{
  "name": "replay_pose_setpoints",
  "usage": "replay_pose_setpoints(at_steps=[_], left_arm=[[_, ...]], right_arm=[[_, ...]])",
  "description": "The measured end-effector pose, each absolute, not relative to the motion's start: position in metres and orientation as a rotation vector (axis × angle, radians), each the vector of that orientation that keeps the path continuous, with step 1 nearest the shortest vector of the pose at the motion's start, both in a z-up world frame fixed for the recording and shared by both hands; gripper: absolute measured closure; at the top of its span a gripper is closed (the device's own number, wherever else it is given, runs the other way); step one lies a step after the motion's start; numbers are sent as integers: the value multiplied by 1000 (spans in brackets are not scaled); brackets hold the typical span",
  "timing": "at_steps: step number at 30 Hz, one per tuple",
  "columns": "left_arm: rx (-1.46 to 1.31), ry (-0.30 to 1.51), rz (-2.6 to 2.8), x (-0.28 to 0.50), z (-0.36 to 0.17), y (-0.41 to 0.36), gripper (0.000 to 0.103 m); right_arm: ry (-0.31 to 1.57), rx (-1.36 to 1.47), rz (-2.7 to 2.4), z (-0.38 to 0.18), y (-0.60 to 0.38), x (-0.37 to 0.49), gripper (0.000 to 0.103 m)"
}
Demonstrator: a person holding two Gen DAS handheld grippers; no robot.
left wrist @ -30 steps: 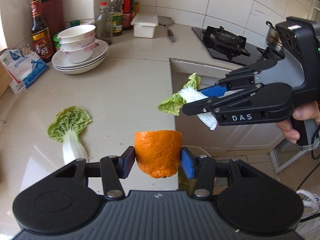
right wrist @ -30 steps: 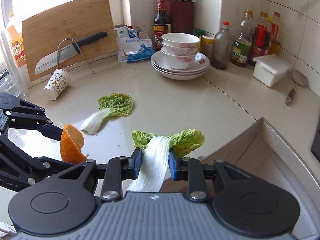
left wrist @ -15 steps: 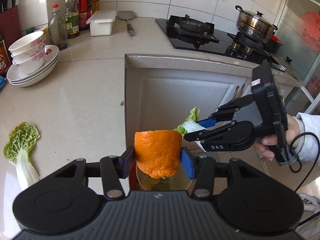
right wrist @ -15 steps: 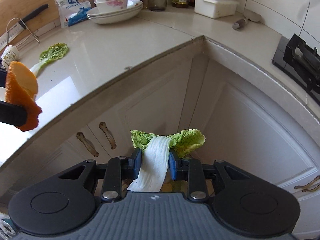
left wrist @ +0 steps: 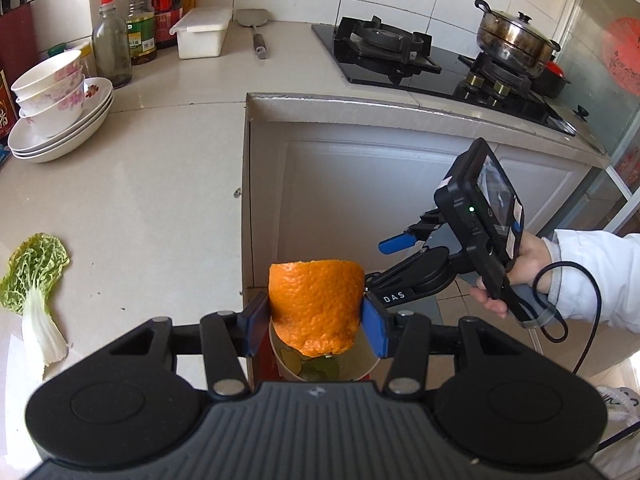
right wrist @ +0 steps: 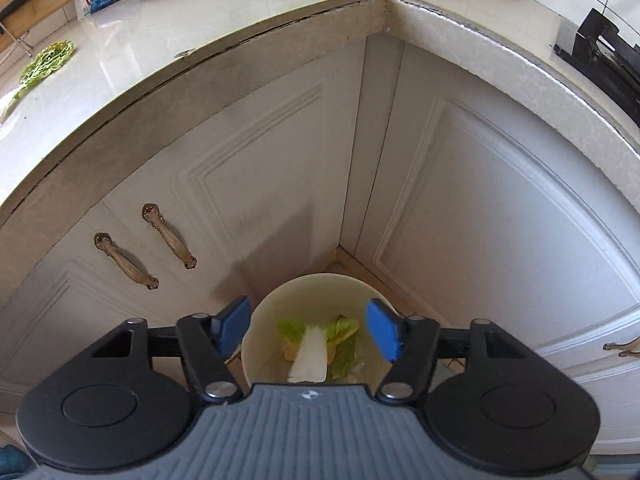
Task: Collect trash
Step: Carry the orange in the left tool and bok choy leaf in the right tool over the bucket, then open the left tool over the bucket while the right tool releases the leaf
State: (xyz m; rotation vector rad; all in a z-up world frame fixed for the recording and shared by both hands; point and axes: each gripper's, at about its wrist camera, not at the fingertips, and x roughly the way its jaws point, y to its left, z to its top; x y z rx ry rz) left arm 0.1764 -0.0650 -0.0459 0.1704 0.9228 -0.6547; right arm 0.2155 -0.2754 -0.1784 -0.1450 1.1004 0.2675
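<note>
My left gripper (left wrist: 316,322) is shut on an orange peel (left wrist: 316,304) and holds it above the round bin (left wrist: 360,364) on the floor below the counter edge. My right gripper (right wrist: 308,330) is open and empty over the same bin (right wrist: 260,320). A cabbage leaf (right wrist: 310,350) lies inside the bin. The right gripper also shows in the left wrist view (left wrist: 384,260), to the right of the peel. Another cabbage leaf (left wrist: 34,284) lies on the counter at the left; it also shows in the right wrist view (right wrist: 40,64).
White cabinet doors (right wrist: 500,220) with brass handles (right wrist: 170,236) stand behind the bin. The counter (left wrist: 160,200) carries stacked bowls and plates (left wrist: 56,116), bottles (left wrist: 140,12), a white box (left wrist: 202,36), a stove (left wrist: 420,56) and a pot (left wrist: 514,40).
My right gripper has opened and let go of the cabbage leaf, which now lies in the bin. Both grippers have moved further over the bin. The left still holds the peel.
</note>
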Motion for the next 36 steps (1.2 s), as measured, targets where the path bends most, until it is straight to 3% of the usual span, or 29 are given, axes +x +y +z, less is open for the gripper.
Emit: replay_pose_setpoints(at_steps=[9, 18, 29, 32, 36], left_arm=[[184, 930, -693, 189, -57, -86, 54], [206, 950, -752, 208, -82, -134, 54], [248, 990, -772, 225, -120, -183, 53], [260, 1000, -763, 229, -128, -189, 46], [267, 999, -745, 234, -134, -194, 24]], right_arm=[[1028, -139, 262, -152, -281, 194, 6], [942, -157, 215, -114, -299, 154, 0], [926, -207, 145, -101, -317, 121, 0], [925, -196, 134, -99, -321, 118, 0], [927, -185, 120, -99, -326, 117, 0]])
